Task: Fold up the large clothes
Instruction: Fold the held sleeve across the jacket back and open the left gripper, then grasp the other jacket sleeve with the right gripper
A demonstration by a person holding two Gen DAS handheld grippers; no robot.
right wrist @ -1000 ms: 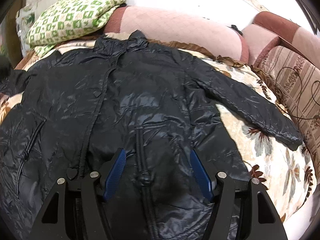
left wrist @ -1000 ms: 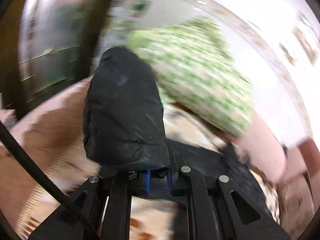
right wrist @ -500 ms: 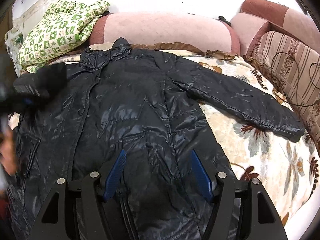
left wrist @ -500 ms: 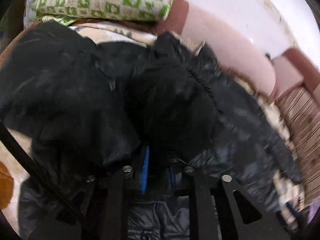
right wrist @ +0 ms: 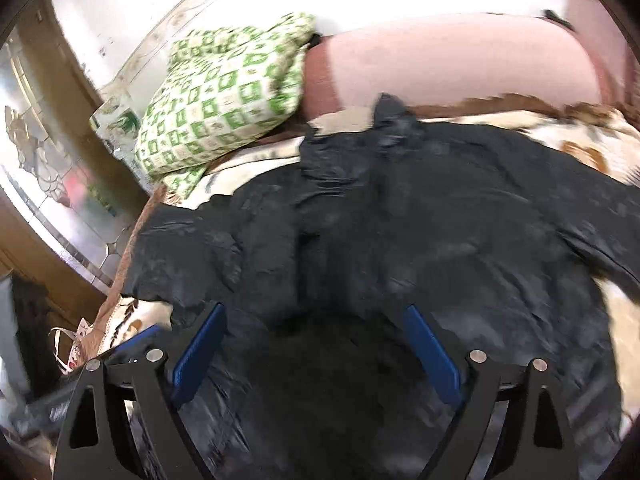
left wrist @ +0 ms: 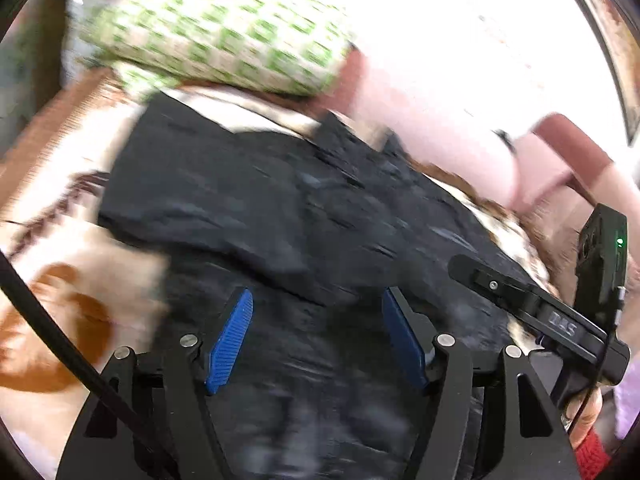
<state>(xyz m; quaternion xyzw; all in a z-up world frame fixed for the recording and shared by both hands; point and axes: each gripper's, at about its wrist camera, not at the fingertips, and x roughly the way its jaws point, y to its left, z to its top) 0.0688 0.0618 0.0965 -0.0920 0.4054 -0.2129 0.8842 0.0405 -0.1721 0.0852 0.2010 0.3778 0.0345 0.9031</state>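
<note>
Black jacket (right wrist: 420,220) lies on the patterned bedspread (left wrist: 52,292); a green pillow (right wrist: 224,100) sits just beyond. Left gripper (left wrist: 316,336) and right gripper (right wrist: 316,348) are opening, pinching nothing.

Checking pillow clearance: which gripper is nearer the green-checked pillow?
Left, as far as blurred frames show. The left gripper hangs over the black jacket on the green-checked pillow side; the right gripper sits on its far side.

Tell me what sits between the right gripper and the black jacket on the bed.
Nothing visible does. The right gripper, jaws opening with nothing between them, looks straight onto the black jacket. The green checked pillow lies beyond the jacket's collar, out of the way.
</note>
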